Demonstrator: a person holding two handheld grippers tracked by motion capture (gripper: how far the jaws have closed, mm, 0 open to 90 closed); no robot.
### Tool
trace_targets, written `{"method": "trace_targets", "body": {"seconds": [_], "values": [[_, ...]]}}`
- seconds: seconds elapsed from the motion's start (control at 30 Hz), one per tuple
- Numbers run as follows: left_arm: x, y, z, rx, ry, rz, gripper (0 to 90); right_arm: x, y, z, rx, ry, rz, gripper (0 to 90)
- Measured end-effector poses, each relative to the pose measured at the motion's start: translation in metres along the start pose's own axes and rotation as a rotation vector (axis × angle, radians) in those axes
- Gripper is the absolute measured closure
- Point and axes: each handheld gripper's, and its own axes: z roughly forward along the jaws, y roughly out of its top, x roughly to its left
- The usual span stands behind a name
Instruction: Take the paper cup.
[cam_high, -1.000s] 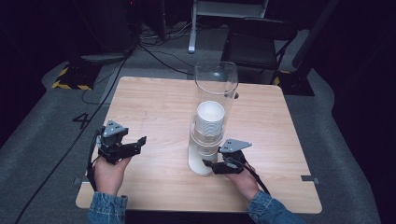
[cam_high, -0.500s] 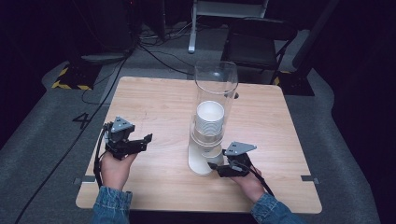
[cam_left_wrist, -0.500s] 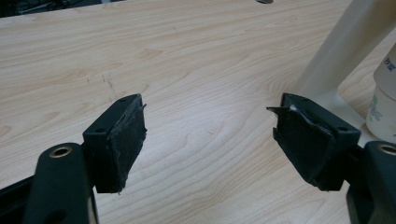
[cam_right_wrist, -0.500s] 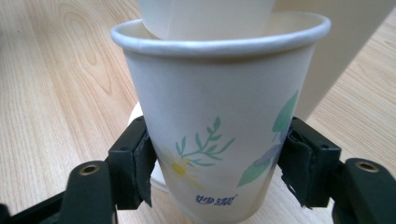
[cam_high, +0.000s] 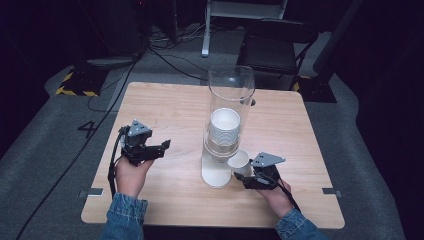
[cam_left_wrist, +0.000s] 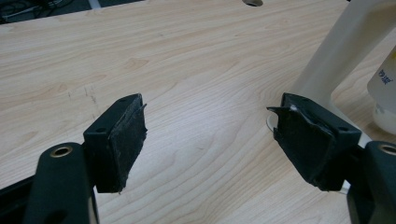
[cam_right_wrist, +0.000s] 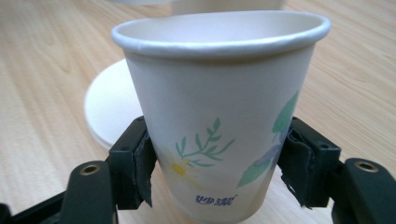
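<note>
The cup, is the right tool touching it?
Touching. In the right gripper view, both black pads of the right tool press against the sides of the paper cup, one on each side.

paper cup (cam_right_wrist: 219, 121) base cut off below, dispenser (cam_left_wrist: 345, 42) top cropped, cup print blurred

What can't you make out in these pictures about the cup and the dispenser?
- Cup: its base, cut off by the bottom edge of the right gripper view.
- Cup's small printed text: too blurred to read.
- Dispenser: how many cups are stacked; high view too small.
- Dispenser top: cut off by the left gripper view's edge.
</note>
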Motion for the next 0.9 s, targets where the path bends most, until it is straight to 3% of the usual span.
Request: {"method": "trace_targets", "body": {"seconds": [0.3,0.5,0.53,0.73,0.9], "values": [[-0.001,0.002,0.004,0.003,-0.007,0.002,24.5,-0.018,-0.002,-0.017,-0.057,-0.054,0.05,34.7],[0.0,0.0,0.002,0.002,0.0,-0.001,24.3,-0.037,-0.007,-0.026,-0.128,-0.105,0.117,34.3],[0.0,-0.001,0.002,0.001,0.003,-0.006,24.3,-0.044,-0.009,-0.027,-0.156,-0.118,0.155,34.1],[0.001,-0.006,-0.002,0.011,0.019,-0.004,24.3,-0.057,-0.013,-0.019,-0.174,-0.137,0.198,33.7],[0.003,-0.01,-0.008,0.013,0.036,-0.01,24.3,-0.063,-0.014,-0.007,-0.176,-0.148,0.206,33.5]]}}
